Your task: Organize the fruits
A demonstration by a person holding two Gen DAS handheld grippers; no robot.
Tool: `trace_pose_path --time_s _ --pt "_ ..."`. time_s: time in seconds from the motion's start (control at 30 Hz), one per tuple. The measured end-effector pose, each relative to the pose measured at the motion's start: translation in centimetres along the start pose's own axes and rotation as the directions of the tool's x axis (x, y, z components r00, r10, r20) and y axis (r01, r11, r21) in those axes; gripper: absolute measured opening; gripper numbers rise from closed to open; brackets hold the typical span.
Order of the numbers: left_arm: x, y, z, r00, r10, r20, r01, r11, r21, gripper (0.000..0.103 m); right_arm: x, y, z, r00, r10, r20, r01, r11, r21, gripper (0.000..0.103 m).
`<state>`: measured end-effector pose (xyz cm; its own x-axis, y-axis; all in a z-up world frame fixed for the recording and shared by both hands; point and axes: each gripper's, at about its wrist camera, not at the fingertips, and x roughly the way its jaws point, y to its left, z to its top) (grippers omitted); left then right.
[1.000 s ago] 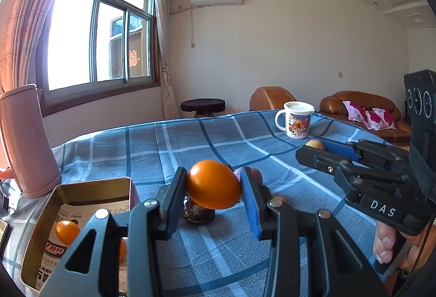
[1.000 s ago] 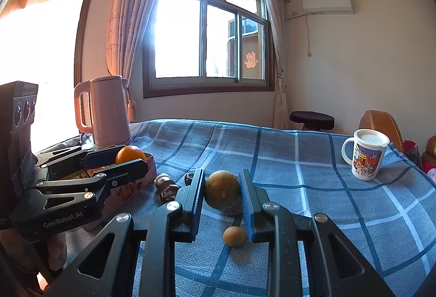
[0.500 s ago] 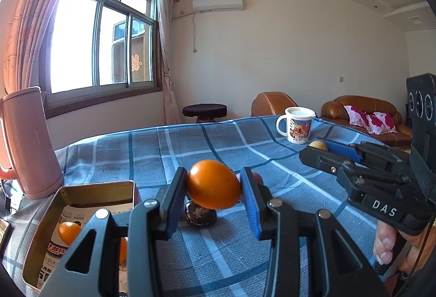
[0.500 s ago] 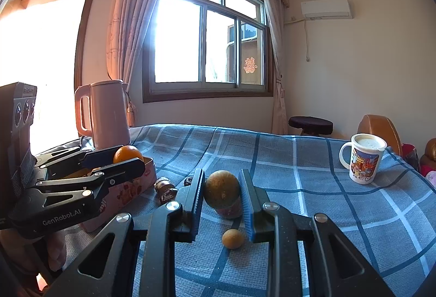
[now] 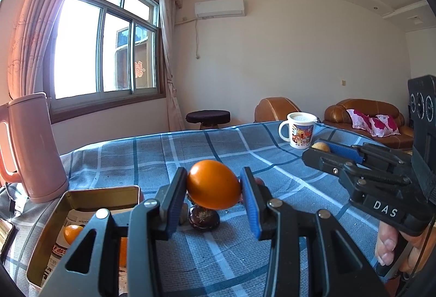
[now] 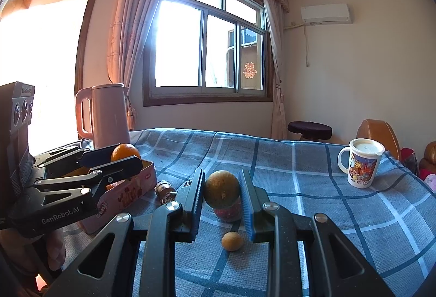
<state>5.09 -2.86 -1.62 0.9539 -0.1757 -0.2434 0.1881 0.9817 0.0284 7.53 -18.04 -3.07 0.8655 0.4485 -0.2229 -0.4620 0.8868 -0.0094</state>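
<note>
My left gripper (image 5: 214,188) is shut on an orange (image 5: 213,184) and holds it above the blue checked cloth, just right of the open gold tin (image 5: 81,197). The tin holds a small orange (image 5: 72,233). A dark round fruit (image 5: 204,218) lies on the cloth under the held orange. My right gripper (image 6: 222,189) is shut on a brown-green round fruit (image 6: 221,188), held above a red fruit (image 6: 229,212) and a small tan fruit (image 6: 232,241). In the right wrist view the left gripper (image 6: 120,158) with its orange (image 6: 124,152) hovers over the tin (image 6: 128,193).
A pink kettle (image 5: 32,147) stands behind the tin at the left. A printed white mug (image 5: 299,132) stands at the far right of the table. Two small dark fruits (image 6: 164,189) lie beside the tin. A stool and brown sofas stand beyond the table.
Both grippers have risen slightly while keeping their fruits; the table and the objects on it sit lower in both views. The grips have not changed.
</note>
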Motion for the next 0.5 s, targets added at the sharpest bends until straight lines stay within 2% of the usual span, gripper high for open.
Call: trace_pose_path --time_s 0.5 --pt "-1.1 -0.5 0.2 0.998 0.032 0.049 -0.033 0.999 0.027 0.042 -0.9 0.6 0.1 0.999 -0.024 0.044 0.025 0.999 -0.026 0.027"
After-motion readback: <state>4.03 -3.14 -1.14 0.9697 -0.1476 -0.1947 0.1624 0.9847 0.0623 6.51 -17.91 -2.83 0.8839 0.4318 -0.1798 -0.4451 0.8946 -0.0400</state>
